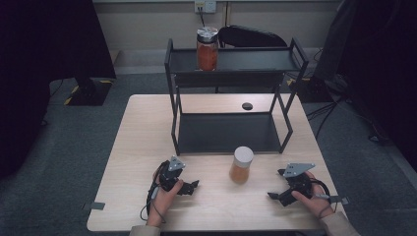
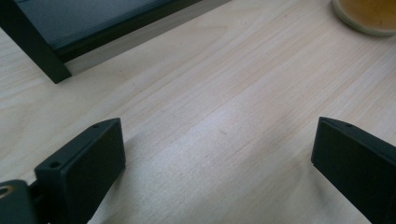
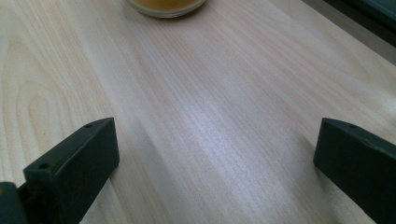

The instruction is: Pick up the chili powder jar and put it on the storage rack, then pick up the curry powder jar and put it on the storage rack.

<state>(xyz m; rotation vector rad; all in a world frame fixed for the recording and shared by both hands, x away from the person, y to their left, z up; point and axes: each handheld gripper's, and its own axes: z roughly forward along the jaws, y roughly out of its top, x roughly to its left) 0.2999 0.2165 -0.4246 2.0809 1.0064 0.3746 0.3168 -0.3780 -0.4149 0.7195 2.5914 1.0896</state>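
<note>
Orange jar (image 1: 241, 165) stands at lower centre of the high view, between both grippers — its base is cut off at each gripper view's top edge. Left gripper (image 1: 191, 187) and right gripper (image 1: 274, 195) hold jaws spread wide, empty.

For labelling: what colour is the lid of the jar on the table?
White or cream, on the jar; clearest in the high view.

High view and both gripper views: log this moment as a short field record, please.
surface: wooden table
rack: black two-tier shelf at the table's far side
top tier: jar with silver lid, orange contents
table front: jar with white lid, upright, between the grippers
left gripper: open, holding nothing
right gripper: open, holding nothing
contact: neither gripper touches a jar
</note>
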